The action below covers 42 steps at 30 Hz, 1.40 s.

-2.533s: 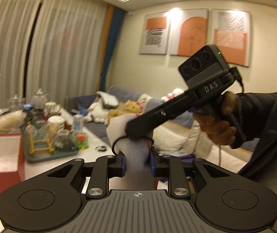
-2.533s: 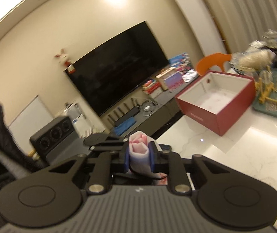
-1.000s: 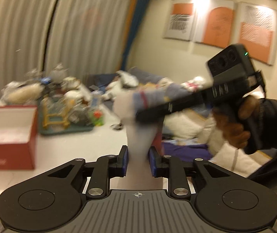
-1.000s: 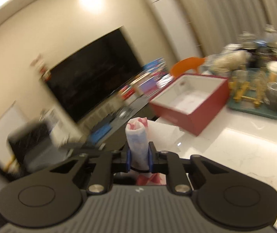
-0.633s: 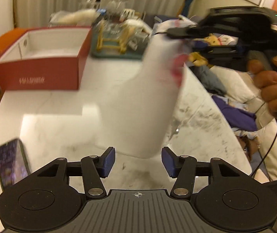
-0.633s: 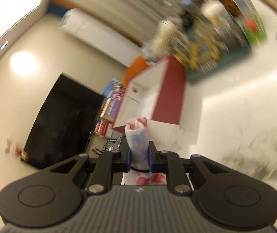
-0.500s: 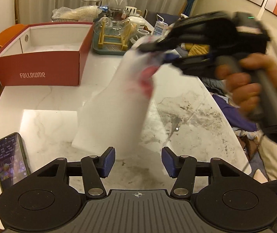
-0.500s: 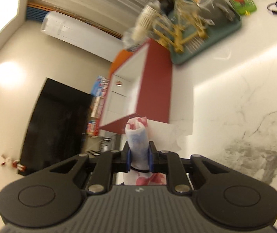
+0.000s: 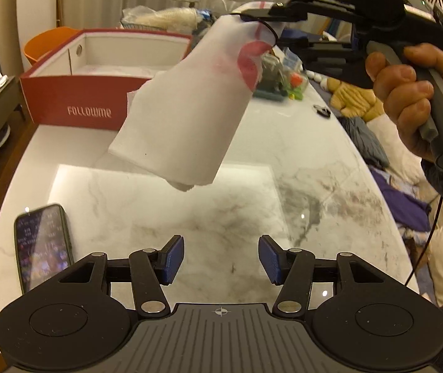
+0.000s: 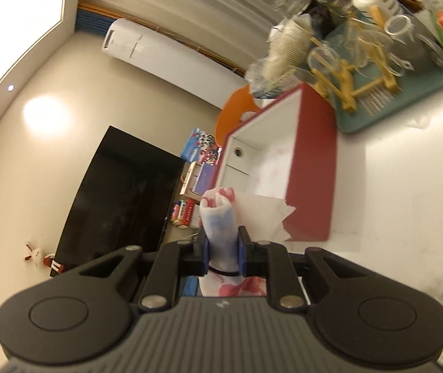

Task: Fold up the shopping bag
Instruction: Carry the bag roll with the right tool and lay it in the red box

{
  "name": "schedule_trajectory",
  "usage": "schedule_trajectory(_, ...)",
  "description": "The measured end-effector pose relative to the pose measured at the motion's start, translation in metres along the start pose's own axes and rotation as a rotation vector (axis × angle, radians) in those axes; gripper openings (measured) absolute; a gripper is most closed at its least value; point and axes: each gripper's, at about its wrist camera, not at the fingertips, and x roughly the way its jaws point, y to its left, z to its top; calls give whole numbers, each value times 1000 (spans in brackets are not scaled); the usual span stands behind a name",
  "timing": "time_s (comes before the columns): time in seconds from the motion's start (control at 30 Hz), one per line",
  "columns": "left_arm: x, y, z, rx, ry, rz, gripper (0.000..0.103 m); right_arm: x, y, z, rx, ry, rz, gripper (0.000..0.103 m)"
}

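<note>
The folded white shopping bag [image 9: 187, 115] with red print hangs in the air over the marble table [image 9: 165, 217], pinched at its top end by my right gripper [image 9: 258, 21]. In the right wrist view the bag's rolled end [image 10: 219, 217], white with blue and pink marks, stands up between the pads of my right gripper [image 10: 223, 253], which is shut on it; a black loop runs round the roll. My left gripper [image 9: 221, 259] is open low over the table, below the bag and apart from it, with nothing between its fingers.
A red open box [image 9: 97, 93] marked FOLLOWME stands at the table's far left. A phone [image 9: 42, 242] lies near the left front edge. A teal tray [image 10: 404, 93] of glasses and cups sits beyond the box. A sofa with cushions [image 9: 392, 143] lies right of the table.
My left gripper let go of the bag, opened and tipped down toward the table. The right gripper kept its hold, rolled over and carried the bag above the table.
</note>
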Motion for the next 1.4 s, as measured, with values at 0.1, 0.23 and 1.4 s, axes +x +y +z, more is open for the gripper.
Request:
schedule_trajectory(0.1, 2, 5, 13, -10, -11, 20, 54, 6, 3, -1, -22, 15, -24, 16)
schedule_trajectory(0.23, 14, 10, 35, -8, 16, 109, 54, 13, 10, 7, -39, 16, -15, 16)
schedule_trajectory(1.4, 63, 65, 120, -45, 67, 171, 55, 288, 27, 80, -751, 142, -786, 59)
